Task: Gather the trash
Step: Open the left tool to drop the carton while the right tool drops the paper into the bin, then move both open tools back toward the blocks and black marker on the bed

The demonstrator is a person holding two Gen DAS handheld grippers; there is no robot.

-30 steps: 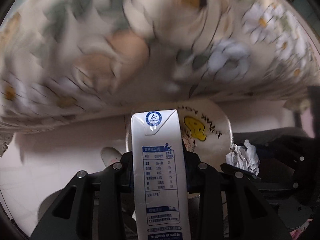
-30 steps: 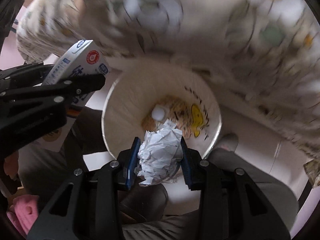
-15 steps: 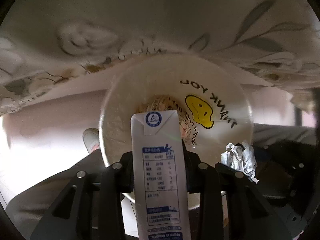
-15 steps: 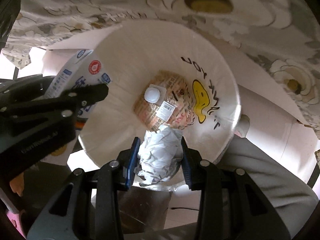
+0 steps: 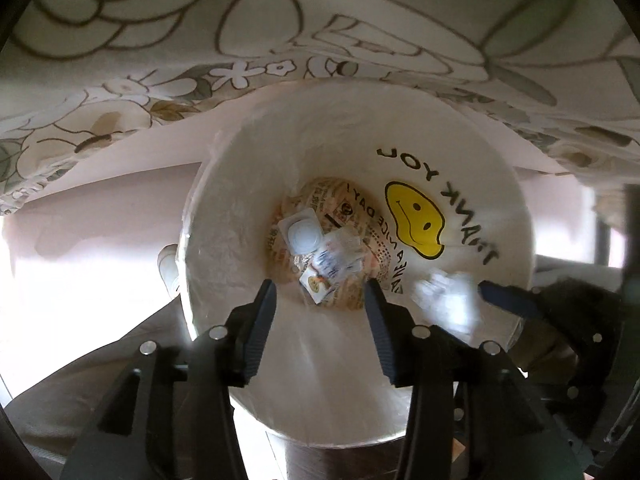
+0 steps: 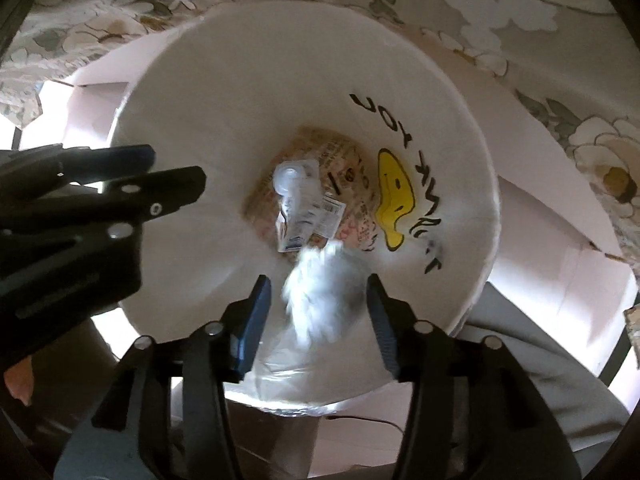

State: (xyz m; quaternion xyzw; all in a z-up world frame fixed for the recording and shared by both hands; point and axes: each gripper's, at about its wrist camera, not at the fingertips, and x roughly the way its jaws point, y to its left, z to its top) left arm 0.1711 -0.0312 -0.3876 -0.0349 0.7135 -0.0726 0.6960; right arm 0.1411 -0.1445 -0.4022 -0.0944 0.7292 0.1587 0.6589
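Observation:
A round bin lined with a white bag (image 5: 248,208) printed with a yellow smiley (image 5: 416,220) sits below both grippers; it also shows in the right wrist view (image 6: 224,128). The white milk carton (image 5: 332,268) lies at the bottom on other litter, seen too in the right wrist view (image 6: 300,208). My left gripper (image 5: 320,316) is open and empty over the bin. My right gripper (image 6: 316,308) is open; the crumpled paper ball (image 6: 324,288) is blurred between its fingers, loose and falling. It also shows in the left wrist view (image 5: 448,304).
A floral tablecloth (image 5: 280,24) hangs over the bin's far side. Pale pink floor (image 5: 88,248) lies to the left. The left gripper (image 6: 100,200) shows at the left of the right wrist view. Grey trouser legs (image 6: 560,360) are below.
Both grippers opened over the bin. The milk carton left the left gripper and now lies at the bottom. The paper ball has come free of the right gripper and is dropping.

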